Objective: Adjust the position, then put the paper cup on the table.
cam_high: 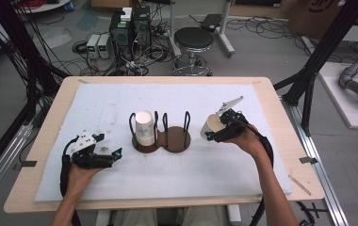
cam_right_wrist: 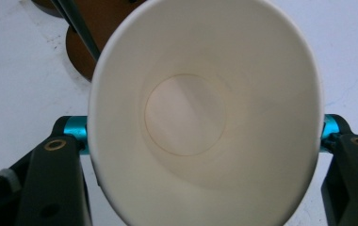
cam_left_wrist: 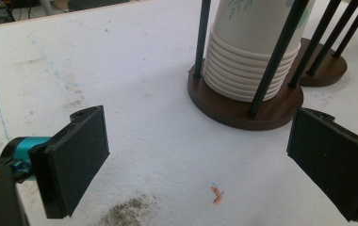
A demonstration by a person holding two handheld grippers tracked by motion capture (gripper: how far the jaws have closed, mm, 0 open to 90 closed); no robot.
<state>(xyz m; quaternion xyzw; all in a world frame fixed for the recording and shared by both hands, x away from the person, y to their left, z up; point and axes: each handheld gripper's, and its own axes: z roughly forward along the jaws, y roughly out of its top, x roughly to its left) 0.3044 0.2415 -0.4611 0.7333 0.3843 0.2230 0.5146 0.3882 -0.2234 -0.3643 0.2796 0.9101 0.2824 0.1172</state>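
- While the right gripper (cam_high: 213, 132) hangs over the white mat (cam_high: 101, 101) just right of the wooden cup holder (cam_high: 167, 141), its jaws are clamped on a single paper cup (cam_high: 212, 124), pressing its sides into an oval.
- From the right gripper view, that paper cup (cam_right_wrist: 205, 117) shows its open mouth and round bottom toward the camera, with a black jaw at each flank and part of the holder's brown base (cam_right_wrist: 101, 28) behind it.
- Held tilted in the air, the cup touches neither the mat nor the holder.
- Left of the holder, the left gripper (cam_high: 113, 155) sits low over the mat with its jaws wide apart and nothing between them.
- Seen from the left gripper view, a stack of cups (cam_left_wrist: 255, 52) stands mouth-down in the holder's near ring (cam_left_wrist: 243, 110), fenced by thin black rods (cam_left_wrist: 276, 56).
- Beside it, the holder's 2nd ring (cam_high: 179, 139) has no cups in it.
- An orange scrap (cam_left_wrist: 216, 193) and a grey smudge (cam_left_wrist: 127, 209) mark the mat between the open jaws.
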